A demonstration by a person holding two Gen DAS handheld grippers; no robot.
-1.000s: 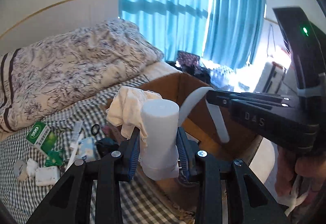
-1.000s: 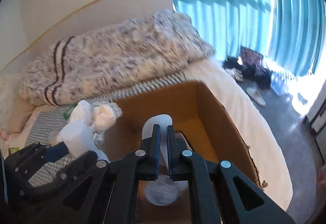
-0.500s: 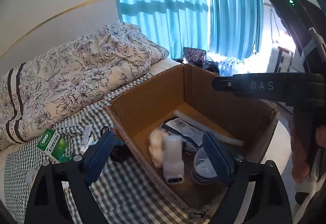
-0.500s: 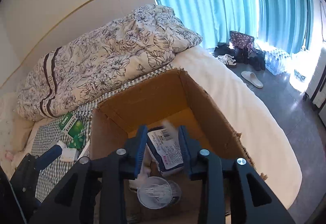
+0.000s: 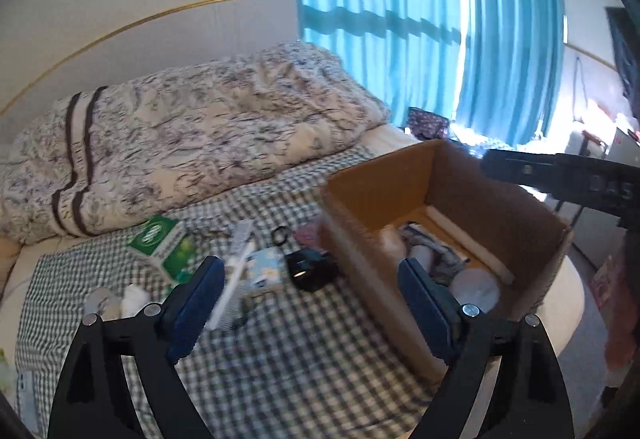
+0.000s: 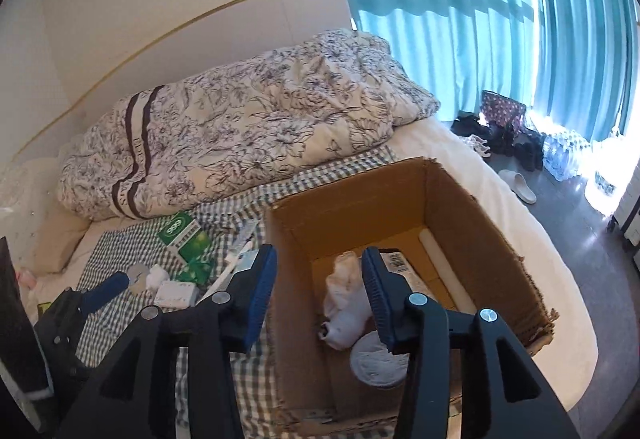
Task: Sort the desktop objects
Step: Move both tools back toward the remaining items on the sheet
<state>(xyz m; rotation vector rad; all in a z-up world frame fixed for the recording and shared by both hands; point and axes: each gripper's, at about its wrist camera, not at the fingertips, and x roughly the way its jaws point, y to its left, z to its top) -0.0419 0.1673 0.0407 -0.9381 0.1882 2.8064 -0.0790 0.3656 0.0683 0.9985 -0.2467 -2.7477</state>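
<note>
An open cardboard box [image 6: 476,239] [image 5: 532,215] stands on the checked cloth [image 5: 288,355] at the bed's right end. Inside lie a white bottle with a cream cloth [image 6: 346,299], a labelled packet [image 6: 404,267], a round clear lid [image 6: 376,359] and a long white strip [image 6: 444,271]. My right gripper [image 6: 320,291] hangs open over the box's near left wall, empty. My left gripper [image 5: 312,299] is open and empty above the cloth left of the box. Loose items lie there: a green box [image 5: 160,239], a tube [image 5: 240,239], a small blue pack [image 5: 264,271], a black item [image 5: 308,267].
A flowered duvet [image 6: 248,135] is piled at the back of the bed. Blue curtains [image 6: 460,19] hang at the right, with shoes and bags [image 6: 504,135] on the floor. The bed's right edge drops off just past the box.
The left gripper let go of the white bottle and cloth, which now lie in the box, and swung left. The right gripper opened, dropped its white item into the box and pulled back.
</note>
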